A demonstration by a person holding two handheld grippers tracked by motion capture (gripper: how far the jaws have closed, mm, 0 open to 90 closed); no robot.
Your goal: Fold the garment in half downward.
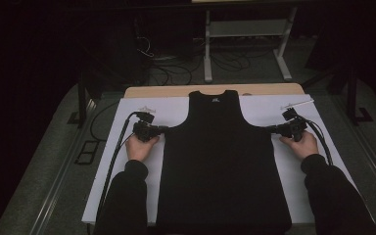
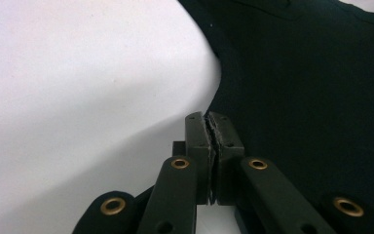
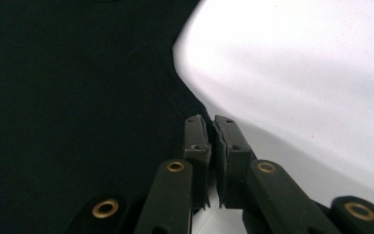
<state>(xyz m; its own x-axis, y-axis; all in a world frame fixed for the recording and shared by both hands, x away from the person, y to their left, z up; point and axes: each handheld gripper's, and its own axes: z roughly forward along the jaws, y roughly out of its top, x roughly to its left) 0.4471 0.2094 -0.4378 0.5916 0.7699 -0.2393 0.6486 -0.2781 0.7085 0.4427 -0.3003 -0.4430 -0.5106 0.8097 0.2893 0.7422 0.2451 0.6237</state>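
A black sleeveless top (image 1: 223, 166) lies flat in the middle of the high view, neck toward the top of the frame and hem at the bottom edge. It has 2 broad shoulder straps, a scooped neckline with a small pale label just under it, and deep curved armholes; the body is smooth and widens slightly toward the hem. It rests on a white sheet (image 1: 127, 161) that covers the surface (image 1: 176, 91), whose bare wooden edge shows just above the neckline.

The left gripper (image 1: 162, 129) sits at the left armhole, centre left of the frame, with its jaws pressed together on the fabric edge (image 2: 233, 97). The right gripper (image 1: 272, 129) mirrors it at the right armhole, centre right, with its jaws drawn narrow on the cloth edge (image 3: 126, 97). A hand in a dark sleeve holds each gripper.
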